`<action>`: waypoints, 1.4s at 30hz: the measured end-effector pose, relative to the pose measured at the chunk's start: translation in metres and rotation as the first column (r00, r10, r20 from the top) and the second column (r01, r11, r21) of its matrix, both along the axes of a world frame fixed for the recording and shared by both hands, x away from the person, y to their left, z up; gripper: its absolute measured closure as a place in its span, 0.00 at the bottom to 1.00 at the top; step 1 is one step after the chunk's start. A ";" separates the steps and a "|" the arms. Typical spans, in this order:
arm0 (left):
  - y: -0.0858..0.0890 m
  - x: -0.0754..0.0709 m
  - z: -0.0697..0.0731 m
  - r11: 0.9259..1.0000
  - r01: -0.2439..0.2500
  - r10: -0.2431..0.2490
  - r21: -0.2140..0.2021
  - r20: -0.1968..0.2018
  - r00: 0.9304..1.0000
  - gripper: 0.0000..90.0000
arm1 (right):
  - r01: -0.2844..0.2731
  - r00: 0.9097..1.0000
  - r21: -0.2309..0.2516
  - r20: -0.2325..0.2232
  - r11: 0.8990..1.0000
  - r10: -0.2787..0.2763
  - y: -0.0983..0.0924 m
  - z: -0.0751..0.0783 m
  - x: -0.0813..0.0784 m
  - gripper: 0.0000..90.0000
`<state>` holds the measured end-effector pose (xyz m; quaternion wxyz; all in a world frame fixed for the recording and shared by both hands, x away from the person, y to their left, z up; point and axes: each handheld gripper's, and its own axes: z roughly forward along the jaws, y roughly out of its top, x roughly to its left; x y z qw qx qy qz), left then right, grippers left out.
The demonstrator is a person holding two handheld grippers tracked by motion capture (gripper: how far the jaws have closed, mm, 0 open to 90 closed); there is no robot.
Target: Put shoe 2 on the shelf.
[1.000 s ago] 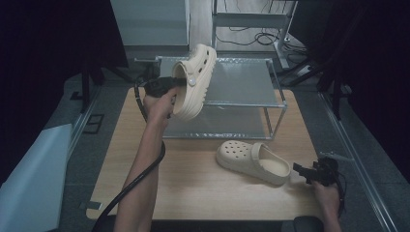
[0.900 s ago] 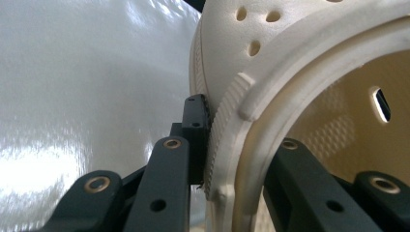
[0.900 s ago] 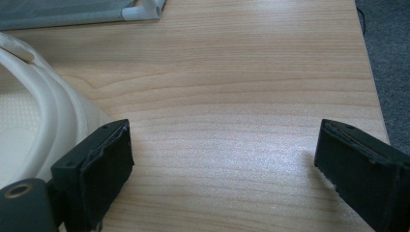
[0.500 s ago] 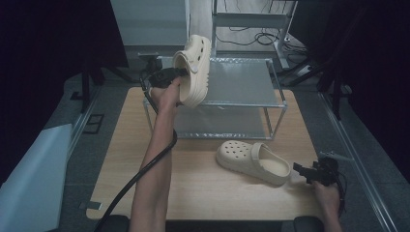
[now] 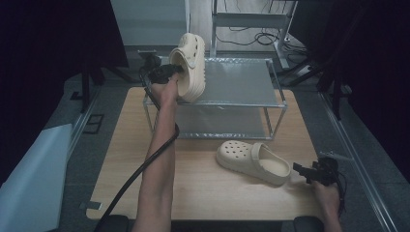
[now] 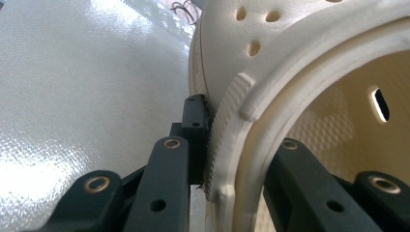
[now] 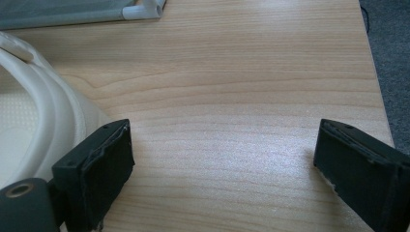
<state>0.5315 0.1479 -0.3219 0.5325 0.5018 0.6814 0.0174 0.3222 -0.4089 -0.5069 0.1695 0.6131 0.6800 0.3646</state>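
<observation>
Gripping the raised clog by the rim of its foot opening, the left gripper holds it tilted on edge over the left end of the rack's top shelf, sole toward the shelf's middle and toe pointing away from the person. In the left gripper view the jaws are clenched on that rim, one pad on the ribbed outside and the other inside the shoe, so the whole weight hangs from a thin, soft edge. My worry is that such a narrow bite lets the shoe swing or peel out, and from here it would fall either onto the shelf or past the rack's left edge toward the floor. Setting it down tilted is another risk: released like this, it would likely roll onto its side rather than sit on its sole. The shoe also sits close to the rack's left corner, so a careless release could leave it half off the shelf. In front of the rack, the second clog lies on the table, heel toward the right gripper. That gripper rests just beside the heel with its jaws spread wide and nothing between them; a careless nudge could push the shoe away.
</observation>
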 end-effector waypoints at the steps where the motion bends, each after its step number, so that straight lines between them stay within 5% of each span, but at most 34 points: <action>1: -0.001 0.001 0.000 1.000 -0.006 0.006 0.011 0.000 1.000 0.84 | 0.002 1.000 0.004 -0.001 1.000 -0.002 0.000 0.000 0.000 0.07; 10: -0.007 0.008 -0.004 0.997 -0.034 0.036 0.076 -0.026 0.999 0.84 | -0.001 1.000 0.008 0.000 1.000 0.001 -0.001 0.000 0.000 0.07; 16: -0.009 0.009 -0.010 0.998 -0.039 0.040 0.057 -0.017 0.999 0.80 | -0.001 1.000 0.012 0.002 1.000 0.001 -0.001 0.000 0.000 0.07; 30: -0.025 0.012 -0.011 0.995 0.039 -0.040 0.096 0.002 0.999 0.53 | -0.002 1.000 0.014 -0.010 1.000 0.002 -0.001 -0.001 -0.001 0.08; 42: -0.034 0.018 -0.010 0.990 0.079 -0.075 0.120 -0.039 0.996 0.40 | -0.005 1.000 0.011 -0.009 1.000 0.005 -0.001 -0.001 0.000 0.08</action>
